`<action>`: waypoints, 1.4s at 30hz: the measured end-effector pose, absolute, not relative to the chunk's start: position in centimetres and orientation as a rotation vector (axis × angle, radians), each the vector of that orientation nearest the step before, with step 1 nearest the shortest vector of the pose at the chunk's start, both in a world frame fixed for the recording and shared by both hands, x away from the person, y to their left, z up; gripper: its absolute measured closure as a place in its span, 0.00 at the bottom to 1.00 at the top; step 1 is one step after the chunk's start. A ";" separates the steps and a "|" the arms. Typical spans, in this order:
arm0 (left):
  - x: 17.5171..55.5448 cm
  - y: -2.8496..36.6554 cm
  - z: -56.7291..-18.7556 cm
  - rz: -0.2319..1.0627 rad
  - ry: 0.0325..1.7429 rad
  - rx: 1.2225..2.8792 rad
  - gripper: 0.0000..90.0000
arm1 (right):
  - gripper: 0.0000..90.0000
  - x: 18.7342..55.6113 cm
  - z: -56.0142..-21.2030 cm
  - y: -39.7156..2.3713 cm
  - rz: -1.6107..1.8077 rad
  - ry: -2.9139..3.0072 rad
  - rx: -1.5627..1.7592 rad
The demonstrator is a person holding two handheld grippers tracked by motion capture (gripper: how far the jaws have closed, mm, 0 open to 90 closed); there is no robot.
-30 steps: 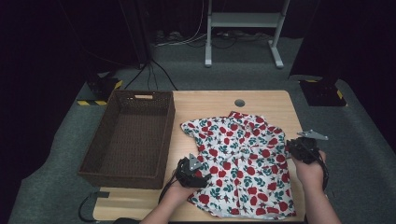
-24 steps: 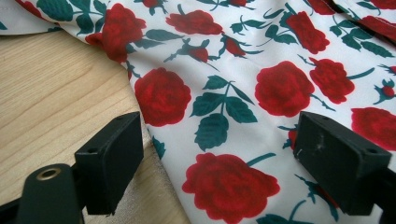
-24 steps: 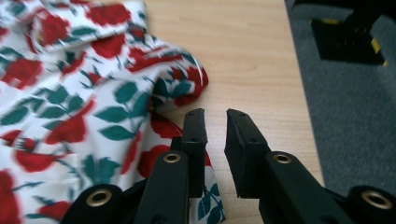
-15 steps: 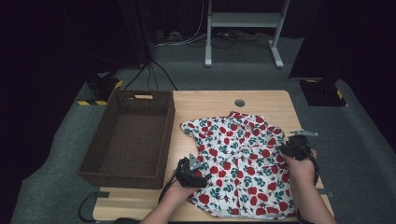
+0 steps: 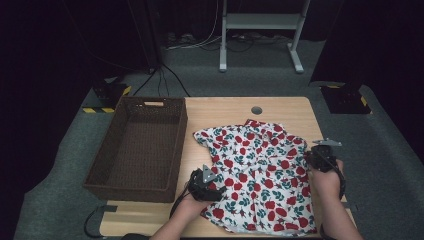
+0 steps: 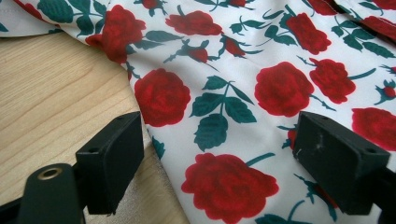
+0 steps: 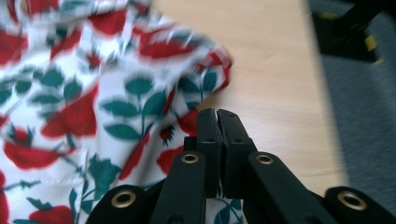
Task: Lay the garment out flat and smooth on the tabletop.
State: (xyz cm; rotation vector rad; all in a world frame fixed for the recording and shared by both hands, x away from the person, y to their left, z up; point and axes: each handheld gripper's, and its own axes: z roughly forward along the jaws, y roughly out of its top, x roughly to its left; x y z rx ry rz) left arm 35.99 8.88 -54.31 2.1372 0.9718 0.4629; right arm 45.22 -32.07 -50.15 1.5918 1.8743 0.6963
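Note:
A white shirt (image 5: 260, 175) printed with red roses and green leaves lies spread flat on the wooden table (image 5: 225, 107). My left gripper (image 5: 202, 182) rests at the shirt's left edge, and its jaws stand wide open over the fabric (image 6: 224, 93), one on the wood side and one on the cloth. My right gripper (image 5: 320, 157) is at the shirt's right edge. Its jaws (image 7: 217, 116) have just been closing and now stand pressed together above the hem (image 7: 140, 107). I see no cloth between the pads.
A dark woven basket (image 5: 137, 150) stands on the table's left part, close to the shirt's left sleeve. A round cable hole (image 5: 256, 110) sits near the table's far edge. Grey carpet (image 5: 380, 150) lies beyond the right edge.
My right gripper has shifted slightly left, onto the shirt's right edge. The left gripper and the shirt have not moved.

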 end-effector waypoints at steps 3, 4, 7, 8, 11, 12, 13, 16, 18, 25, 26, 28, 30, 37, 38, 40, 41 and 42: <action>36.0 8.9 -54.3 0.466 0.971 2.137 0.18 | 0.99 45.0 -47.3 -32.8 0.704 1.822 1.548; 36.0 8.9 -54.3 0.467 0.970 2.137 0.19 | 0.98 44.8 -46.4 -33.0 0.708 1.805 1.533; 35.9 8.9 -54.3 0.468 0.970 2.137 0.19 | 0.97 44.2 -44.3 -33.7 0.708 1.773 1.507; 35.9 8.9 -54.3 0.469 0.970 2.137 0.19 | 0.98 44.0 -44.0 -34.0 0.704 1.766 1.505; 35.9 8.9 -54.3 0.469 0.970 2.137 0.19 | 0.94 43.4 -44.1 -34.7 0.697 1.751 1.515; 35.9 8.9 -54.3 0.467 0.970 2.136 0.19 | 0.94 43.3 -44.3 -35.0 0.692 1.753 1.521; 36.0 8.9 -54.3 0.467 0.970 2.137 0.19 | 0.93 43.2 -44.6 -35.2 0.689 1.754 1.528; 35.9 8.9 -54.3 0.468 0.971 2.137 0.19 | 0.92 43.1 -45.5 -35.6 0.679 1.764 1.549; 36.0 8.9 -54.3 0.467 0.971 2.137 0.19 | 0.90 43.1 -46.1 -35.6 0.678 1.772 1.561; 36.0 8.9 -54.3 0.467 0.970 2.137 0.19 | 0.82 42.1 -48.3 -34.2 0.701 1.839 1.563; 36.0 8.9 -54.3 0.468 0.970 2.137 0.19 | 0.81 41.8 -48.7 -33.9 0.708 1.851 1.560; 35.9 8.8 -54.3 0.470 0.970 2.136 0.19 | 0.79 41.3 -49.3 -33.3 0.724 1.869 1.564; 35.9 8.8 -54.3 0.470 0.970 2.137 0.19 | 0.77 40.8 -49.9 -32.7 0.739 1.888 1.564; 35.9 8.8 -54.3 0.477 0.970 2.137 0.18 | 0.66 38.6 -51.1 -30.9 0.791 1.945 1.549; 35.9 8.8 -54.3 0.478 0.970 2.137 0.19 | 0.65 38.3 -51.2 -30.7 0.798 1.957 1.546; 35.9 8.8 -54.3 0.479 0.970 2.136 0.18 | 0.63 37.5 -51.4 -30.1 0.806 1.980 1.532; 35.9 8.8 -54.3 0.480 0.971 2.135 0.19 | 0.62 37.2 -51.6 -29.9 0.806 1.993 1.524; 35.8 8.8 -54.3 0.481 0.971 2.135 0.19 | 0.62 36.8 -51.7 -29.6 0.810 2.003 1.526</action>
